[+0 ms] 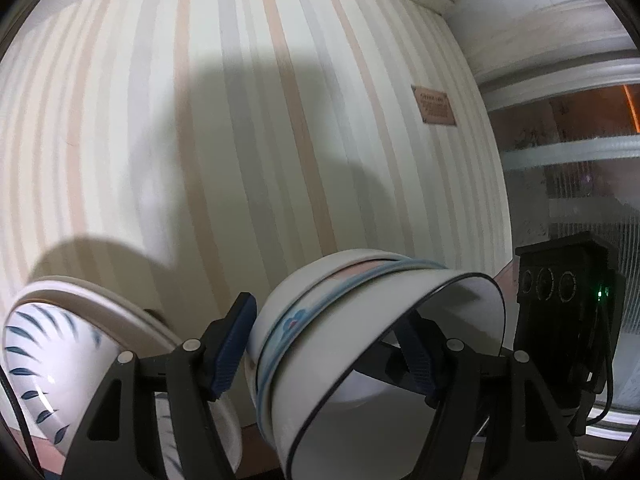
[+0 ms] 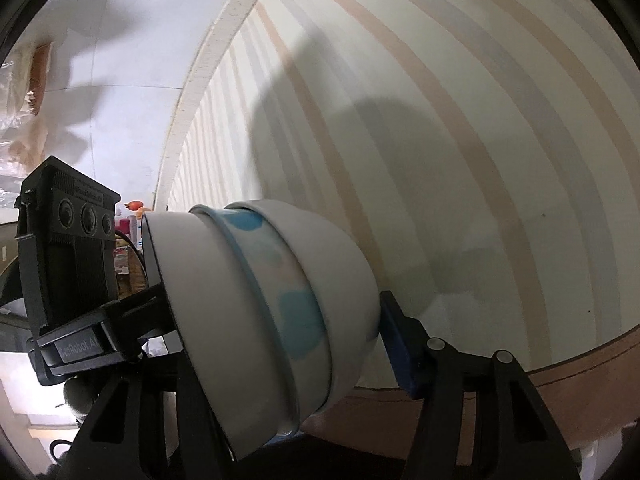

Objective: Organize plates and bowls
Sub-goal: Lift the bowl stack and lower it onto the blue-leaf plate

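Facing a striped wall (image 1: 248,128), both wrist views are filled by a tilted stack of nested bowls (image 1: 360,344). Left hand-held gripper (image 1: 324,352) spans the stack, one pad outside, one inside the rim. Right hand-held gripper (image 2: 280,344) likewise straddles it. Leaf-patterned bowl (image 1: 44,356) sits left of the left hand-held gripper.

A tilted stack of nested bowls (image 2: 272,316) sits between the right gripper (image 2: 280,344) fingers, striped wall (image 2: 460,160) behind.
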Motion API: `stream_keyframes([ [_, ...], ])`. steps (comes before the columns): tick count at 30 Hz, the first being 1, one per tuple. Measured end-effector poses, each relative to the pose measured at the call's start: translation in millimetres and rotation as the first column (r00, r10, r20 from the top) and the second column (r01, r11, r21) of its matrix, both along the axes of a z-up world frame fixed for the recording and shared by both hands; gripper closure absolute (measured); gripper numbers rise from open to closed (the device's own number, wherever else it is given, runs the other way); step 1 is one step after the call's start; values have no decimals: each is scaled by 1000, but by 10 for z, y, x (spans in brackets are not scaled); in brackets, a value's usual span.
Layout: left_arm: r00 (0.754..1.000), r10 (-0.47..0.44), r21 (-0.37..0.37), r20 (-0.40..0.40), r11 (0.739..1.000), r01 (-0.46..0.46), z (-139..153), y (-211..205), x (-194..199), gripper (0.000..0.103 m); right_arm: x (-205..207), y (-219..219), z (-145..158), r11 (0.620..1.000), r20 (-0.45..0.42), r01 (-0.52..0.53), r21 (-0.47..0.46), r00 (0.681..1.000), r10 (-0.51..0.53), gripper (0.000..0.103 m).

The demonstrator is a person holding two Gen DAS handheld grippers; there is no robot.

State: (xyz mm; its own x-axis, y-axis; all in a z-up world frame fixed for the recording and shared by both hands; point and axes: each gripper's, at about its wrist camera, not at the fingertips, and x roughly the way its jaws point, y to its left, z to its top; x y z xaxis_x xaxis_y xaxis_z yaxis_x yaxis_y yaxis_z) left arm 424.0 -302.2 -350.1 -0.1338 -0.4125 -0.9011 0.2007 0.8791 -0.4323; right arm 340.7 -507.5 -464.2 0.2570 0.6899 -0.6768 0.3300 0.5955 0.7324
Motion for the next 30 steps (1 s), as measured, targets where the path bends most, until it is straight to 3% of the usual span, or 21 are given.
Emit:
stream_keyframes([
  [7, 997, 52, 6, 49, 999, -53, 308, 338, 84, 36, 177, 217, 298, 998, 45, -56, -2, 997, 56, 42],
  [15, 979, 189, 31, 79, 981, -192, 472, 985, 37, 36, 441, 816, 518, 980, 75, -199, 10, 977, 198, 42],
  [23, 939, 336, 57, 71, 939, -340, 409, 1644, -156, 36, 612, 1557, 494, 927, 77, -373, 32, 926, 370, 42],
  [30, 906, 422, 70, 40, 903, -423, 209, 1952, -301, 36, 623, 2018, 314, 877, 54, -480, 30, 877, 478, 42],
])
